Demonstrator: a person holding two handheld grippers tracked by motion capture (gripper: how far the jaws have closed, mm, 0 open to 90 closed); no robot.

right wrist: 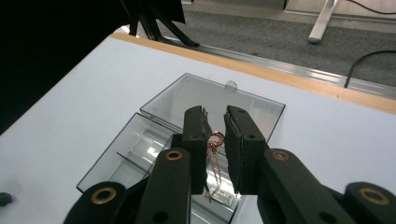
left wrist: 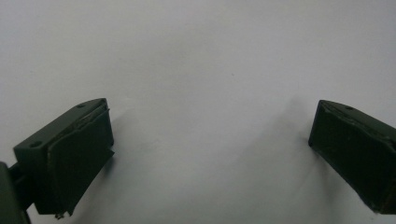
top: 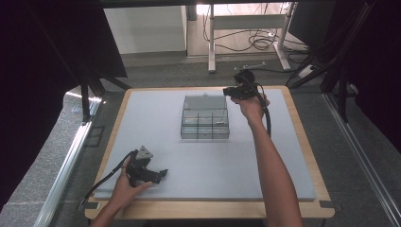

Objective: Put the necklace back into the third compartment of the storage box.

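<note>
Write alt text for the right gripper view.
The right claw is shut on a thin copper-coloured chain that dangles over an open clear compartment box. The box lid lies flat behind it on the pale grey table.

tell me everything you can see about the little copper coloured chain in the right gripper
The chain is thin, copper-coloured and metallic-looking, with a small twisted ring at its top. That ring sits pinched between the black pads of the right gripper. Below it the strands hang straight down to a small pale tag at the bottom end. It hangs above the open clear plastic compartment box; whether the tag touches the box I cannot tell.
</note>
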